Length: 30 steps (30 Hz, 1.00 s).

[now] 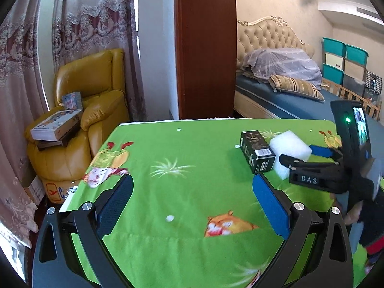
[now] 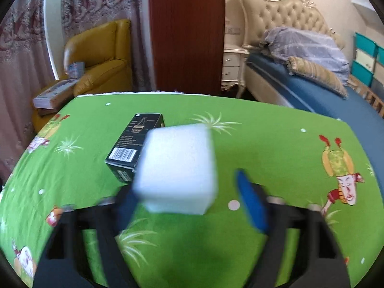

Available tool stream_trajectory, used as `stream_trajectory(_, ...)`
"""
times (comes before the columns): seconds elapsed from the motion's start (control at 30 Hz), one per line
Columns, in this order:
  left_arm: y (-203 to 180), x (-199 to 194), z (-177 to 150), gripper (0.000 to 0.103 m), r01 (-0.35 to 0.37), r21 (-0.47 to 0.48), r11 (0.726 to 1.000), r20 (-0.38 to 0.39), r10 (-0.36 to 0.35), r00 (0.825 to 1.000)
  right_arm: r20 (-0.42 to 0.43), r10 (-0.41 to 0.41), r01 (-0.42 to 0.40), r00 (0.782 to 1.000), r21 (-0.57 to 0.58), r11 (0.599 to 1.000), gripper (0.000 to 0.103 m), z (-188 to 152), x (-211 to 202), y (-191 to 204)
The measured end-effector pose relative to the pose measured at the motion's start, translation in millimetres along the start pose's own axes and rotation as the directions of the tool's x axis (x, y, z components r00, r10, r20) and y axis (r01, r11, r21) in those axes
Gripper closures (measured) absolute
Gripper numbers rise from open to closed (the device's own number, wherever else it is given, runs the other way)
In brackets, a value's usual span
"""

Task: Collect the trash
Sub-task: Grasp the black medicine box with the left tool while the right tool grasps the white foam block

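Lying on the green cartoon tablecloth (image 2: 264, 144), a white foam block (image 2: 177, 168) was seen touching a black box (image 2: 134, 144). The block was set between the fingers of the right gripper (image 2: 184, 184), but it was not squeezed: a gap was left beside the blue pad (image 2: 252, 204). The left gripper (image 1: 192, 180) was held spread wide over the cloth, with nothing in it.
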<state>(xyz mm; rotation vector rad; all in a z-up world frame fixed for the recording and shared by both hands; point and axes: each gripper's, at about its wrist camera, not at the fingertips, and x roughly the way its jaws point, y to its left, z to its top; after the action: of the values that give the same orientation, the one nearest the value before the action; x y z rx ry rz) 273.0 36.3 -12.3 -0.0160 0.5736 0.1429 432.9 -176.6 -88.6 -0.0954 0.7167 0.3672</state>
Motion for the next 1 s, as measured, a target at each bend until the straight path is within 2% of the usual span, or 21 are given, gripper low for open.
stream_trajectory(0.03, -3.4, 7.6, 3.0, 0.009, 0.004, 0.001, 1.0, -0.01, -0.004, 1.0, 0.012, 0.048, -0.048, 0.999, 0.0, 0.999, 0.052, -0.9, -4.2, -2.8)
stream_trajectory(0.1, -11.8, 25.2, 9.3, 0.009, 0.011, 0.0, 1.0, -0.037, -0.011, 0.999, 0.048, 0.0, 0.0, 0.999, -0.014, 1.0, 0.053, -4.2, -16.5, -7.7)
stream_trajectory(0.2, -30.5, 54.3, 18.2, 0.009, 0.034, -0.005, 0.999, -0.079, -0.035, 0.996, 0.101, -0.003, 0.0, 0.995, 0.028, 1.0, 0.053, -11.0, -39.7, -30.5)
stream_trajectory(0.33, -63.7, 83.4, 28.3, 0.009, 0.069, 0.013, 0.998, -0.096, -0.068, 0.993, 0.15, -0.04, 0.029, 0.988, 0.076, 0.997, 0.053, -20.3, -68.6, -62.9)
stream_trajectory(0.5, -101.6, 125.3, 34.8, 0.009, 0.079, 0.023, 0.997, -0.15, -0.075, 0.986, 0.173, -0.063, 0.043, 0.983, 0.115, 0.992, 0.053, -32.7, -83.6, -84.6)
stream_trajectory(0.6, -113.6, 146.3, 37.0, 0.009, 0.054, 0.042, 0.998, -0.182, -0.045, 0.982, 0.173, -0.062, 0.038, 0.983, 0.137, 0.99, 0.053, -41.5, -82.4, -86.6)
stream_trajectory(0.63, -116.0, 152.3, 36.7, 0.016, 0.051, 0.05, 0.997, -0.198, -0.04, 0.979, 0.173, -0.063, 0.039, 0.983, 0.14, 0.989, 0.053, -42.4, -81.9, -86.0)
stream_trajectory(0.67, -118.6, 160.9, 36.2, 0.031, 0.063, 0.055, 0.996, -0.237, -0.048, 0.97, 0.172, -0.066, 0.043, 0.983, 0.138, 0.99, 0.053, -43.8, -81.8, -84.1)
stream_trajectory(0.7, -118.5, 163.5, 36.3, 0.039, 0.079, 0.049, 0.996, -0.256, -0.064, 0.964, 0.172, -0.071, 0.048, 0.983, 0.137, 0.989, 0.052, -45.7, -82.9, -83.0)
stream_trajectory(0.73, -117.0, 164.9, 35.7, 0.055, 0.093, 0.042, 0.995, -0.268, -0.078, 0.96, 0.171, -0.076, 0.052, 0.982, 0.139, 0.989, 0.052, -46.3, -83.1, -82.3)
stream_trajectory(0.77, -114.6, 163.8, 33.6, 0.064, 0.097, 0.04, 0.994, -0.269, -0.083, 0.96, 0.17, -0.076, 0.053, 0.983, 0.139, 0.989, 0.052, -47.3, -82.9, -81.2)
stream_trajectory(1.0, -102.3, 93.7, 3.0, 0.065, 0.143, 0.072, 0.987, -0.168, -0.129, 0.977, 0.144, -0.08, 0.062, 0.986, 0.128, 0.99, 0.052, -67.3, -89.3, -65.0)
